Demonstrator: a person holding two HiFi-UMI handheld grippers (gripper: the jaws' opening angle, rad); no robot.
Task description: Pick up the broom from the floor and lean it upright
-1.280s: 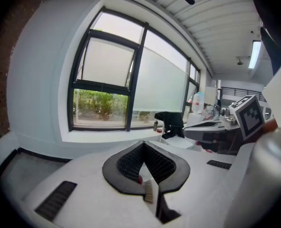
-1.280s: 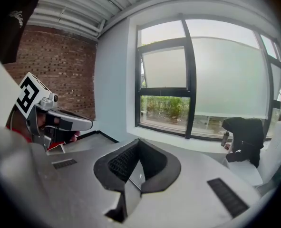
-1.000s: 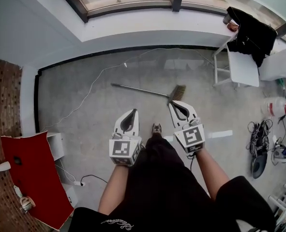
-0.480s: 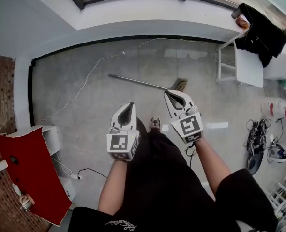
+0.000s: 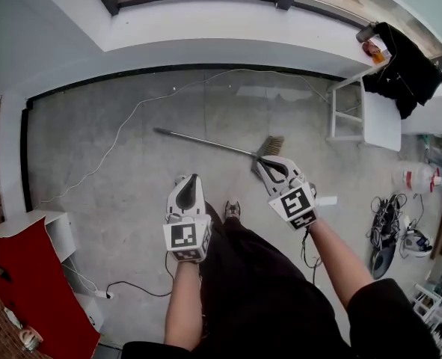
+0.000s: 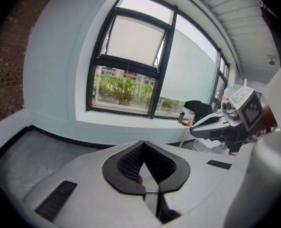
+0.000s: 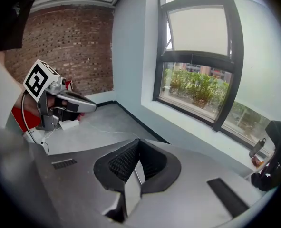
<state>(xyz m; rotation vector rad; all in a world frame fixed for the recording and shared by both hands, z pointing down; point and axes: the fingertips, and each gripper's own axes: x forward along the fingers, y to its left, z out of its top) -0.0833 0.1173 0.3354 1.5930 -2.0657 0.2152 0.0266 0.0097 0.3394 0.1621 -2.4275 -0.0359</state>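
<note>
Broom [image 5: 206, 142]: lies flat on the grey floor [image 5: 131, 178], handle running left from its bristle head; it has not moved.
Right gripper [image 5: 263, 162]: jaws pressed together, empty; it has sunk, and its tip now shows just on the near side of the broom's bristle head.
Left gripper [image 5: 191, 179]: jaws together, nothing between them; also lower, well short of the broom's handle.
Meaning: the person seems to be bending down to reach. Nothing is grasped yet, and a claw must open before taking the handle.
</note>
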